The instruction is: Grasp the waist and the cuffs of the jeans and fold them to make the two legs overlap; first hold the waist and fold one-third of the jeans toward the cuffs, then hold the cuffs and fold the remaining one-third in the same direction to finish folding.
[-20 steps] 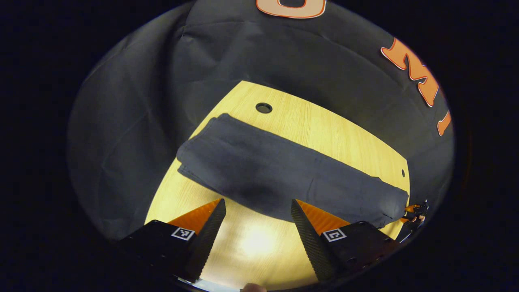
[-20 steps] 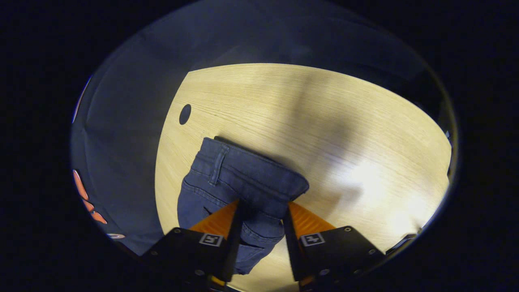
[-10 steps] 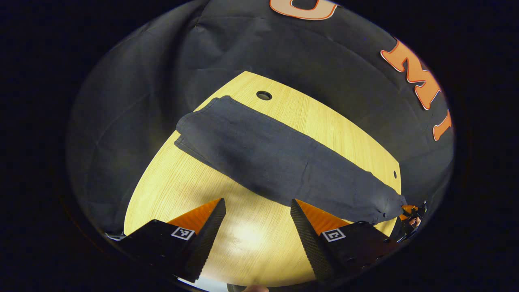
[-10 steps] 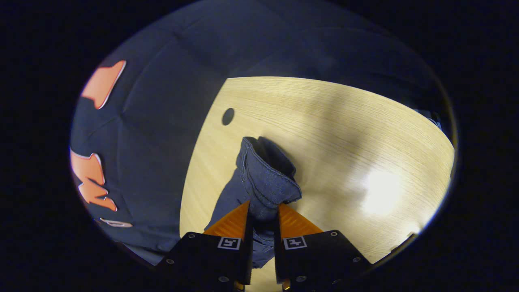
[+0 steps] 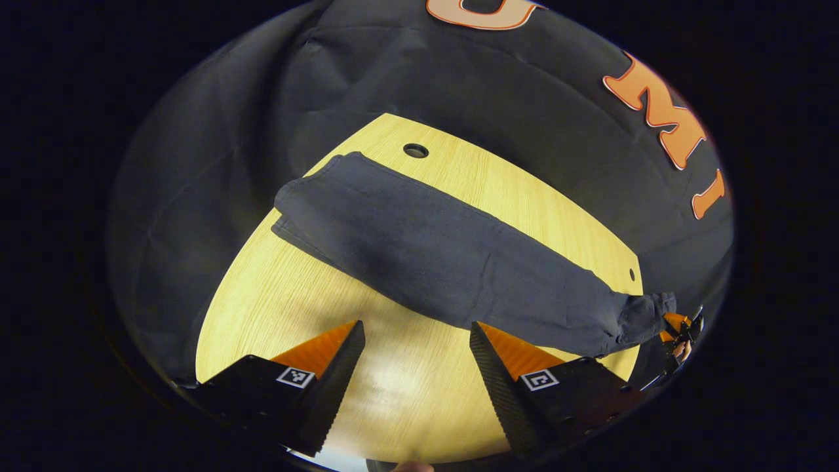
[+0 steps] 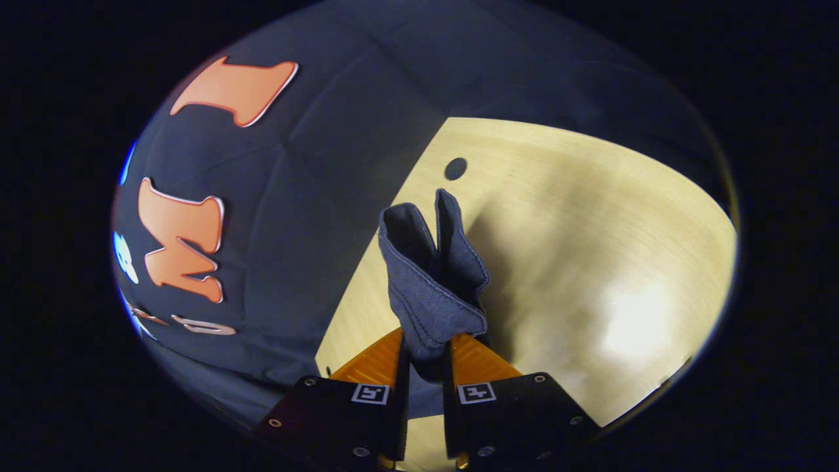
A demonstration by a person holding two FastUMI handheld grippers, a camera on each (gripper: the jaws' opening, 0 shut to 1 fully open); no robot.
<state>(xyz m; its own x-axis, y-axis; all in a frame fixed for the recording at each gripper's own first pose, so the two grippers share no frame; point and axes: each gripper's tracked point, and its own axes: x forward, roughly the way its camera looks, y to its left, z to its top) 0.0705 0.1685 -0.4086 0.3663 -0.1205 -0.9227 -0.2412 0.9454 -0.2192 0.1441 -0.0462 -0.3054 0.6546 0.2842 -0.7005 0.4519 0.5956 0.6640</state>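
Our right tool clenches the lifted waist of the jeans; legs appear already overlapped on the bench. Left tool hangs released; both thirds remain unfolded.

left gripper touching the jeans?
Apart. The left gripper view shows the left gripper open over bare table, with a strip of wood between its fingers and the jeans.

no readable text, labels, numbers
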